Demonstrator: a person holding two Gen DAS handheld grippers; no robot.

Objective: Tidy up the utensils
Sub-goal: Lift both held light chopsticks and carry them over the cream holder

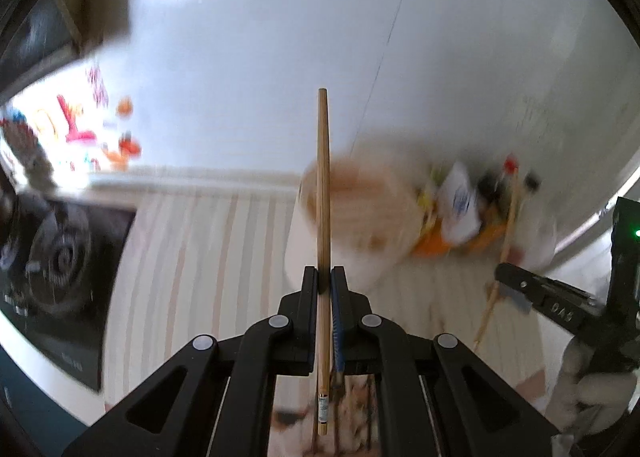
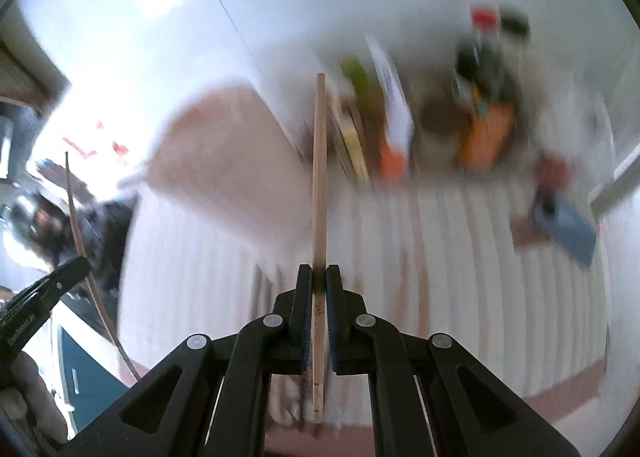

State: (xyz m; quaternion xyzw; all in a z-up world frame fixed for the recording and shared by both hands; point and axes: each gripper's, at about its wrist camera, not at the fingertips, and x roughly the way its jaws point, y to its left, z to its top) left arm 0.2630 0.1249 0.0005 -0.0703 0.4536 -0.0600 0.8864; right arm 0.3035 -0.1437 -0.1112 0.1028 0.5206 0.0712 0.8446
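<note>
I hold one chopstick (image 1: 323, 193) pinched in my left gripper (image 1: 325, 277) and a second chopstick (image 2: 319, 185) pinched in my right gripper (image 2: 319, 275), each clamped low on its shaft so the long end sticks out ahead, free to be aimed. Below lies a striped cloth (image 2: 460, 257); beyond it a blurred holder (image 1: 360, 209), probably where they belong.

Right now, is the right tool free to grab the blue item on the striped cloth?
Probably not: the right tool is already shut on a wooden chopstick, though nothing blocks the blue item.
</note>
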